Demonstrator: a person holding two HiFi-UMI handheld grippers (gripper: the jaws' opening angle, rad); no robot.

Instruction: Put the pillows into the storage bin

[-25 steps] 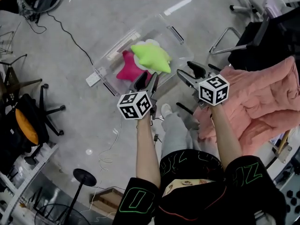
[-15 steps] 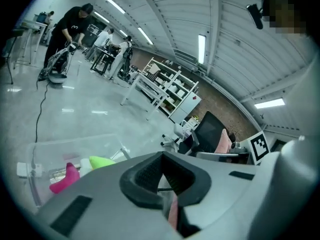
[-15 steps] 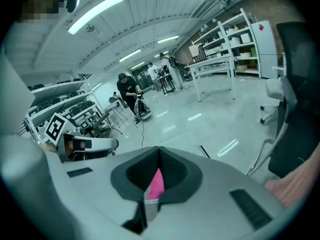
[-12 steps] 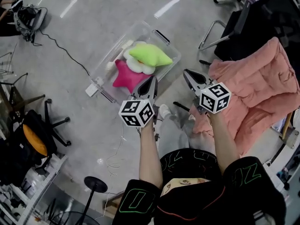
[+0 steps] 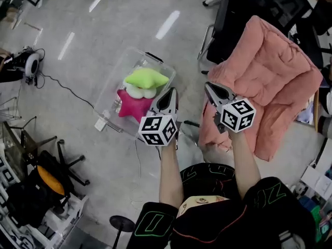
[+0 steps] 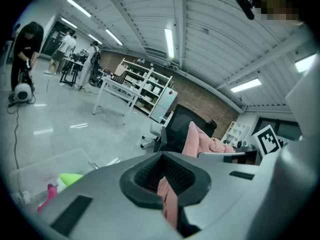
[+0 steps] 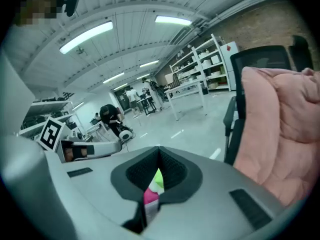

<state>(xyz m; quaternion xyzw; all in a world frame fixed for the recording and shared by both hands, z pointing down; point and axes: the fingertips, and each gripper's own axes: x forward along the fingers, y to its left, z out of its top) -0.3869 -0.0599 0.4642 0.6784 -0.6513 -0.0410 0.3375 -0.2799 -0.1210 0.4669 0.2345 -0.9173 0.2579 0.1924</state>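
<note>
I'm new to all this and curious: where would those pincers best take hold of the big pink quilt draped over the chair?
Likely its near hanging edge, approached from the person's side. The pink quilt lies wide, puffy and limp over the chair, so the left gripper and right gripper, both shut now, would each pinch a fold near one corner.

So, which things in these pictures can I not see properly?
White thing, head view: mostly covered by the green pillow, shape unclear.
Storage bin, head view: near corner hidden behind the left gripper.
Chair, head view: seat covered by the pink blanket.
</note>
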